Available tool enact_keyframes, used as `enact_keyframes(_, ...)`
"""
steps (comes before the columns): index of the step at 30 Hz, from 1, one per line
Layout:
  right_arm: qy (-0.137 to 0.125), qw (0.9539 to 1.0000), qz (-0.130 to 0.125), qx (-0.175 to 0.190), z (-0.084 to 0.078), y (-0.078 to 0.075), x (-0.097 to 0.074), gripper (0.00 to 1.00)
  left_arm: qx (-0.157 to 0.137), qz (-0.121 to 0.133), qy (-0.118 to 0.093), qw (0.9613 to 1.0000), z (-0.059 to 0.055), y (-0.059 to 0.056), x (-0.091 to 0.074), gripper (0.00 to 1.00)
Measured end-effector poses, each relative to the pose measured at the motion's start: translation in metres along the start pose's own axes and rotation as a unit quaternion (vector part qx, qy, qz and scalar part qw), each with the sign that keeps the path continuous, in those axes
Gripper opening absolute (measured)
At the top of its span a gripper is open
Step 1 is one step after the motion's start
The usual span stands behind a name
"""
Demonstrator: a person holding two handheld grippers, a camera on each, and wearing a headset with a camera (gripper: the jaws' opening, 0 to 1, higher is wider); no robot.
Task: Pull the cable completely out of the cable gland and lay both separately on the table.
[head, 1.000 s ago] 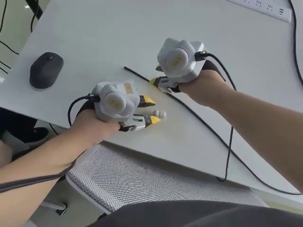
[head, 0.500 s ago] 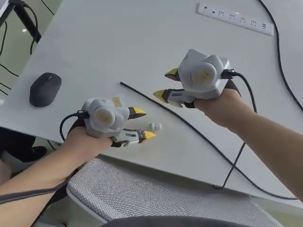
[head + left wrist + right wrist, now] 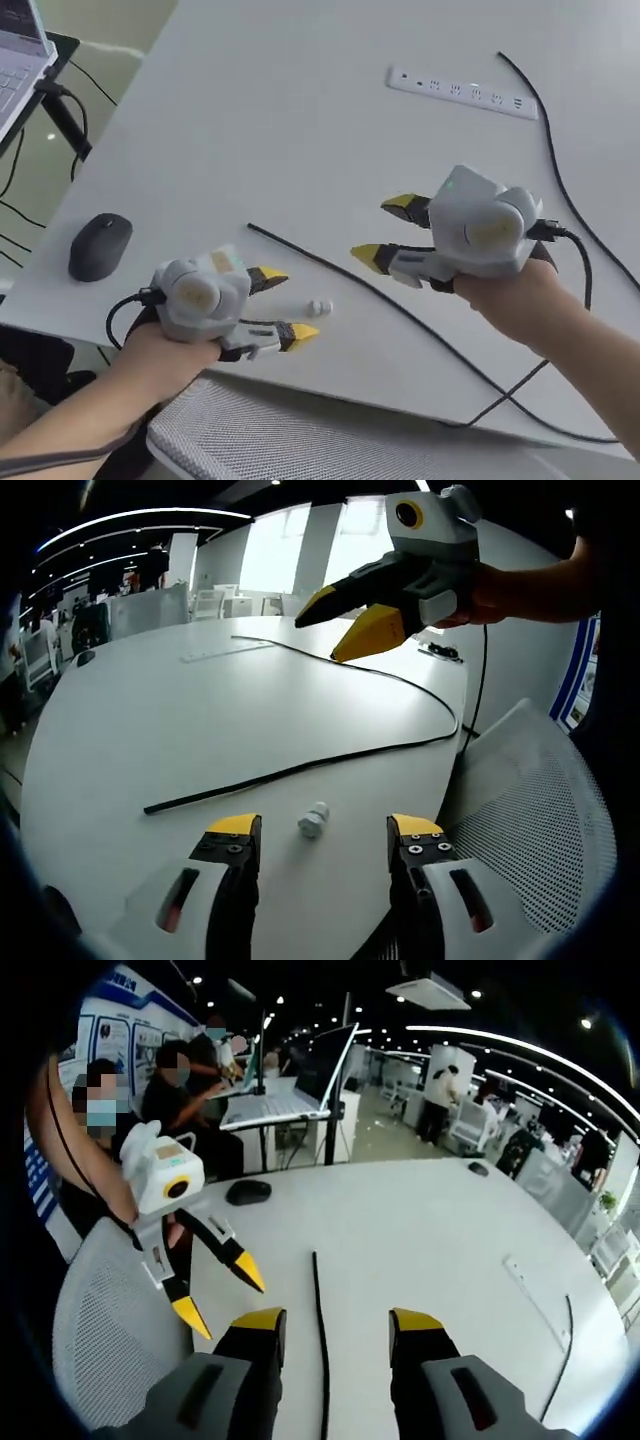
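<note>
Left hand-held gripper [image 3: 290, 303] and right hand-held gripper [image 3: 381, 228] hang open, empty, above the counter [image 3: 250, 120]; the white cable gland [image 3: 319, 308] lies near, not touching, the black cable [image 3: 300, 254], whose far end gets lost at the counter edge.

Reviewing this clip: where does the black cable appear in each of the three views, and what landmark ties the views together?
Head view: the black cable runs diagonally from the centre toward the lower right.
Left gripper view: it crosses just beyond the jaws, then curves away at the right.
Right gripper view: it runs straight ahead between the jaws.
Shared landmark: the white power strip.
</note>
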State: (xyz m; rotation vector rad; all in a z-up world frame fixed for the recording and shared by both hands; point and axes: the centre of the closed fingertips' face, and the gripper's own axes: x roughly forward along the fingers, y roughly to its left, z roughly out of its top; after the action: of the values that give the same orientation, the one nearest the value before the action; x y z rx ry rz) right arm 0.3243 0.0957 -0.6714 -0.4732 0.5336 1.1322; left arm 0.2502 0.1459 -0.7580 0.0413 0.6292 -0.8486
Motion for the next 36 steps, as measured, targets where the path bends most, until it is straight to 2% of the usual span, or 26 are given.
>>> enact_keyframes(8,-0.027,0.9977,-0.03,0.055,-0.013,-0.005,-0.044,0.44,-0.016,0.003,-0.013,0.9998,0.013,-0.008,-0.014,0.51)
enact_keyframes(11,-0.038,0.9958,-0.041,0.073,-0.019,-0.006,-0.061,0.46,-0.017,0.009,-0.017,0.9997,0.018,-0.009,-0.019,0.56)
enact_keyframes(13,-0.055,0.9916,-0.047,0.107,-0.024,-0.007,-0.073,0.49,-0.018,0.011,-0.019,0.9996,0.021,-0.01,-0.023,0.57)
enact_keyframes(17,-0.07,0.9872,-0.055,0.132,-0.033,-0.005,-0.089,0.53,-0.022,0.014,-0.023,0.9994,0.028,-0.011,-0.032,0.57)
enact_keyframes(25,-0.061,0.9797,-0.066,0.179,-0.072,0.011,-0.113,0.59,-0.047,0.021,-0.026,0.9983,0.032,-0.011,-0.049,0.64)
enact_keyframes(28,-0.059,0.9746,-0.073,0.203,-0.09,0.014,-0.121,0.6,-0.044,0.023,-0.022,0.9985,0.032,-0.013,-0.055,0.67)
enact_keyframes(36,-0.046,0.9742,-0.067,0.211,-0.117,0.028,-0.131,0.73,-0.053,0.026,-0.016,0.9981,0.027,-0.014,-0.063,0.76)
